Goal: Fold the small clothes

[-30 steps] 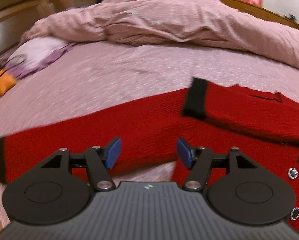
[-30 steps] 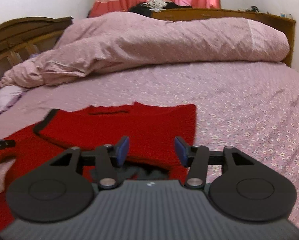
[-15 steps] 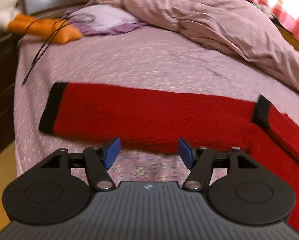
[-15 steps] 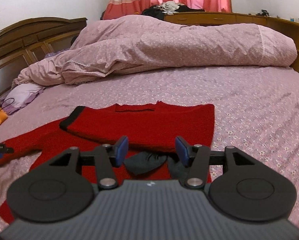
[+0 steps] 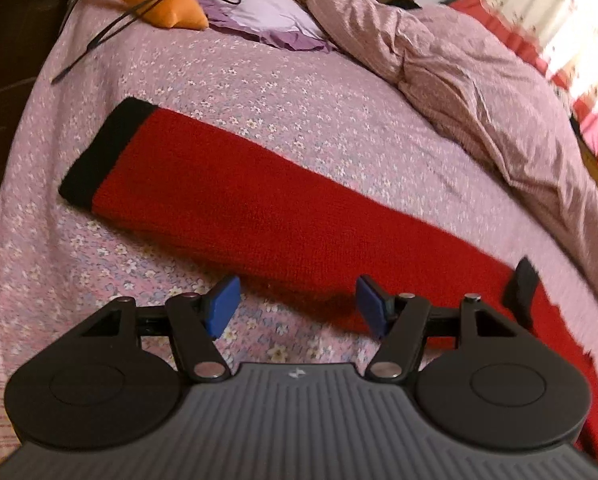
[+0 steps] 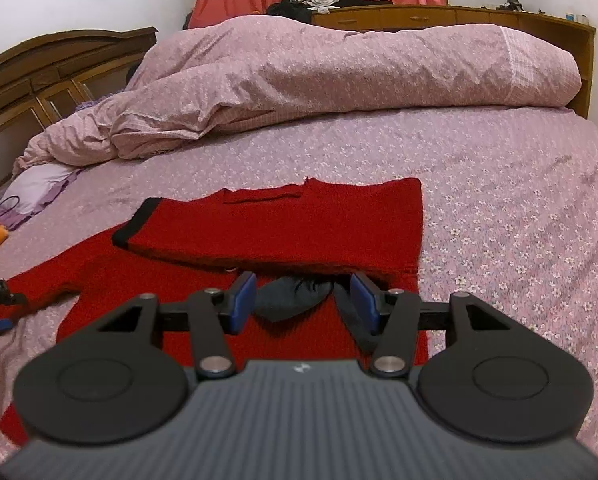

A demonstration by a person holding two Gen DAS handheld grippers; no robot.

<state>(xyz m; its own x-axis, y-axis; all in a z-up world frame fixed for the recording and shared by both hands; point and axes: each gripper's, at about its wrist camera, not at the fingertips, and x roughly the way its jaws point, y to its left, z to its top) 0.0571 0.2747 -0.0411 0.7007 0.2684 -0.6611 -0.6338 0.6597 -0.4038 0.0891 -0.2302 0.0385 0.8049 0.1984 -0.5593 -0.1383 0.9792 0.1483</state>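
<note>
While one sleeve (image 5: 259,200) is laid flat on the bed (image 5: 259,92), both grippers (image 5: 297,304) (image 6: 303,300) are held apart, empty.

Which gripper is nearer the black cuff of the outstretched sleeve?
Left. The left gripper hovers open beside that sleeve, its black cuff ahead. The right gripper hangs over the sweater's body, farther away.

The red sweater (image 6: 283,228) is a coarse matt knit with black ribbed cuffs. The bed sheet (image 6: 519,208) and duvet (image 6: 339,68) are thin floral cotton, creased. The headboard (image 6: 59,60) is glossy varnished wood. The gripper (image 5: 297,304) is matt black plastic with blue rubbery pads.
</note>
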